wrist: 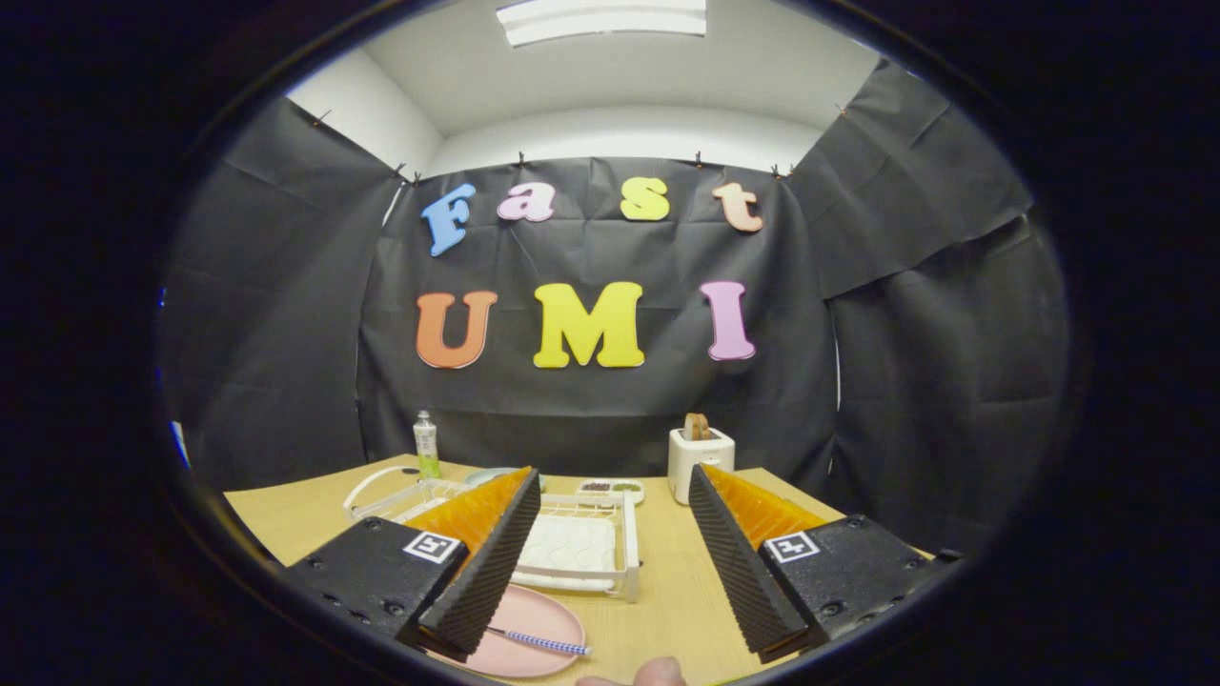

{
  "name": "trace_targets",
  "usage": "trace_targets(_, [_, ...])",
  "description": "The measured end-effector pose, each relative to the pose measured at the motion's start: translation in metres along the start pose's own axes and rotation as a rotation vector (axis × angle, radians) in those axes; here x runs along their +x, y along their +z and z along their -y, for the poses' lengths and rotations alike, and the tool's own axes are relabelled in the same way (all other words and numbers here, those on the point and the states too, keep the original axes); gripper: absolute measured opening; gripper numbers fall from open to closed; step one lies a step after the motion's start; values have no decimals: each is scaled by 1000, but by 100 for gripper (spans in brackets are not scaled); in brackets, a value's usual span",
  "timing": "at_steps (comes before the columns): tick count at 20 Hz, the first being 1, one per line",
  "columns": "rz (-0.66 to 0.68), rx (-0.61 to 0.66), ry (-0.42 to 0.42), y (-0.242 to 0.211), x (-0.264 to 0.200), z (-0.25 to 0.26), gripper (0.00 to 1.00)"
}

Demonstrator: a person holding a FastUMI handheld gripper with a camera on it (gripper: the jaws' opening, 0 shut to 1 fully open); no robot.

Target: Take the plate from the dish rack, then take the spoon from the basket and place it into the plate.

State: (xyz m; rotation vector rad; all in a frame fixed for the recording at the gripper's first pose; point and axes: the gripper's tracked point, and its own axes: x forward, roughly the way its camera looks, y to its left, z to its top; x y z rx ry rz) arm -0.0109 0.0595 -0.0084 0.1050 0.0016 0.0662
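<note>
1. Partly hidden, the round pink plate [534, 629] lies on the wooden desk [667, 600], just in front of the dish rack [610, 543]; one finger of the tongs [610, 581] covers its edge.
2. On the plate rests a spoon [543, 643] with a chequered handle; its bowl is out of sight.
3. The tongs stand wide apart, gripping nothing, ridged inner faces showing.
4. Beyond the rack: a small tray [610, 489], a white toaster [701, 462], a slim bottle [426, 445].
5. A fingertip [658, 672] shows, cut off, near the plate.

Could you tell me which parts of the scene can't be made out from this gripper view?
- Spoon on the pink plate: its bowl end is behind the open gripper's finger.
- Dish rack: near side covered by that finger.
- Small tray beyond the rack: contents too small to identify.
</note>
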Motion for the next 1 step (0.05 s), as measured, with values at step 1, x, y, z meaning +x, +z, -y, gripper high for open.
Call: trace_targets(1, [-1, -6, 0, 0, 0, -1, 100])
